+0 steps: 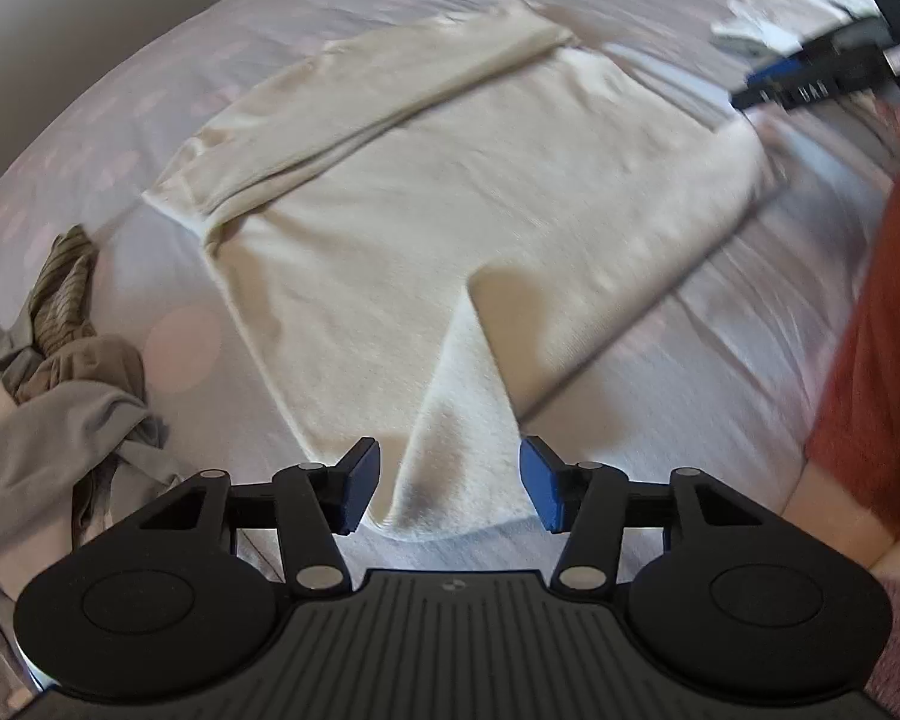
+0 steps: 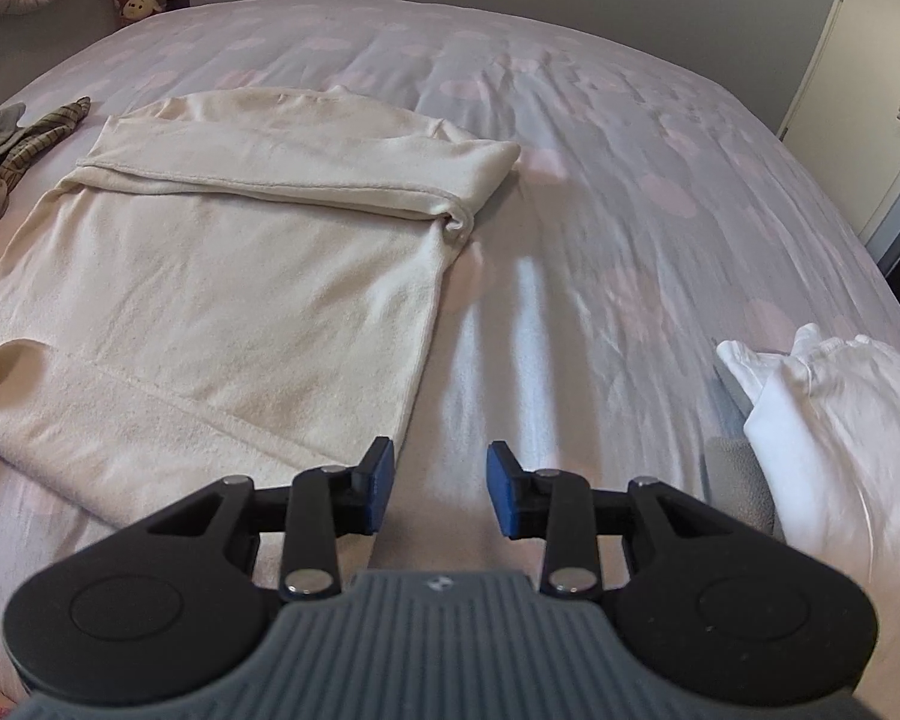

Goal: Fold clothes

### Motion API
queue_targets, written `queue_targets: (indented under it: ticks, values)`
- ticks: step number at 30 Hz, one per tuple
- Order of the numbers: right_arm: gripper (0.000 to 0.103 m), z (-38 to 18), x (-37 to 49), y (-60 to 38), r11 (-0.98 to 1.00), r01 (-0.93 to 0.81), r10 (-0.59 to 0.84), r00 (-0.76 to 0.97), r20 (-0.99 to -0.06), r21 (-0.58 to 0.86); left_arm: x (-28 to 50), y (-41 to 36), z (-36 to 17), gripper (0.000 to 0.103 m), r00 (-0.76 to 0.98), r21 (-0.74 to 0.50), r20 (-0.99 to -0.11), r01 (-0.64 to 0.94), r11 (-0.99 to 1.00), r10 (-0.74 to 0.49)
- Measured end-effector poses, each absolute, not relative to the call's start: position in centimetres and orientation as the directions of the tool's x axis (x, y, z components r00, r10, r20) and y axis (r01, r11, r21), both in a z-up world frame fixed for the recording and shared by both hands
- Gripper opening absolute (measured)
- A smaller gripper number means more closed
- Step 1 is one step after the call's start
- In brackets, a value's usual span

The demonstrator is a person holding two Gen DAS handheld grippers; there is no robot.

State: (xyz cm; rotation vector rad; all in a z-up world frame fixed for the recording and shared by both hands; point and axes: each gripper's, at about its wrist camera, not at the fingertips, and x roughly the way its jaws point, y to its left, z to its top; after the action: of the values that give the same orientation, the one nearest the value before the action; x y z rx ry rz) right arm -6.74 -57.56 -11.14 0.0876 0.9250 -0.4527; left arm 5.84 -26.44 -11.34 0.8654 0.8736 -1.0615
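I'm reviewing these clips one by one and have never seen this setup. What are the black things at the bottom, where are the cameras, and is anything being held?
There is no robot: a person holds two handheld grippers, each with a fisheye camera looking along its blue-padded jaws. One picture is from the left gripper, the other from the right gripper. Both have their jaws open and hold nothing. On the bed lies a cream sweater, one sleeve folded across it. Unfolded clothes sit to its left, a white garment to its right.
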Motion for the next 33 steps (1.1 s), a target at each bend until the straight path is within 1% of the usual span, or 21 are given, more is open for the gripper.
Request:
queue_targets:
  ticks: [3, 5, 8, 11, 12, 14, 15, 16, 17, 18, 19, 22, 25, 29, 33]
  values:
    - [0.037, -11.1, -7.0, -57.8, 0.904, 0.416, -0.326, 0.524, -0.787, -0.098, 3.8, -27.3, -12.9, 0.051, 0.227, 0.202, -0.933, 0.972, 0.117, -0.279]
    - [0.037, -11.2, -7.2, -58.5, 0.896, 0.439, -0.309, 0.520, -0.796, -0.062, 3.0, -27.5, -14.2, 0.051, 0.252, 0.246, -0.940, 0.968, 0.055, -0.228]
    - [0.037, -11.5, -7.4, -59.6, 0.883, 0.469, -0.269, 0.515, -0.814, 0.004, 2.3, -27.6, -15.5, 0.051, 0.313, 0.317, -0.932, 0.948, 0.006, -0.183]
    - [0.037, -11.9, -7.4, -60.2, 0.874, 0.481, -0.218, 0.510, -0.832, 0.066, 2.5, -27.4, -16.0, 0.051, 0.355, 0.360, -0.920, 0.933, 0.001, -0.163]
    - [0.037, -12.0, -7.4, -60.4, 0.871, 0.485, -0.208, 0.506, -0.837, 0.077, 2.6, -27.4, -16.1, 0.049, 0.383, 0.388, -0.910, 0.922, 0.000, -0.158]
    - [0.037, -12.2, -7.5, -60.5, 0.867, 0.491, -0.198, 0.505, -0.840, 0.091, 2.7, -27.5, -16.4, 0.039, 0.432, 0.439, -0.888, 0.899, -0.006, -0.156]
    - [0.037, -12.2, -7.5, -60.5, 0.865, 0.493, -0.197, 0.505, -0.840, 0.094, 2.6, -27.6, -16.5, 0.028, 0.454, 0.462, -0.877, 0.887, -0.010, -0.159]
    - [0.037, -12.2, -7.6, -60.5, 0.864, 0.494, -0.196, 0.510, -0.837, 0.098, 2.6, -27.6, -16.4, 0.021, 0.458, 0.467, -0.873, 0.884, -0.013, -0.168]
    - [0.037, -12.1, -7.7, -60.5, 0.864, 0.494, -0.195, 0.516, -0.834, 0.103, 2.5, -27.6, -16.3, 0.016, 0.462, 0.472, -0.869, 0.881, -0.016, -0.178]
    - [0.037, -12.1, -7.8, -60.5, 0.863, 0.494, -0.195, 0.521, -0.831, 0.107, 2.4, -27.5, -16.2, 0.010, 0.457, 0.469, -0.868, 0.883, -0.016, -0.193]
    - [0.037, -12.0, -7.9, -60.6, 0.861, 0.495, -0.191, 0.528, -0.828, 0.117, 2.3, -27.4, -16.0, 0.006, 0.452, 0.465, -0.867, 0.885, -0.016, -0.207]
    - [0.037, -11.9, -8.3, -61.1, 0.849, 0.508, -0.177, 0.538, -0.824, 0.149, 2.3, -27.3, -15.1, 0.004, 0.465, 0.475, -0.850, 0.880, 0.022, -0.248]
    - [0.037, -11.9, -8.5, -61.5, 0.836, 0.519, -0.164, 0.546, -0.821, 0.178, 4.1, -26.9, -13.3, 0.003, 0.455, 0.428, -0.836, 0.890, 0.157, -0.306]
    - [0.037, -11.8, -8.6, -61.6, 0.832, 0.519, -0.158, 0.560, -0.813, 0.196, 8.9, -25.4, -10.3, 0.003, 0.434, 0.259, -0.821, 0.862, 0.435, -0.370]
    - [0.036, -11.7, -8.8, -61.7, 0.828, 0.519, -0.152, 0.574, -0.805, 0.213, 13.1, -24.1, -9.5, 0.003, 0.415, 0.102, -0.823, 0.780, 0.617, -0.388]
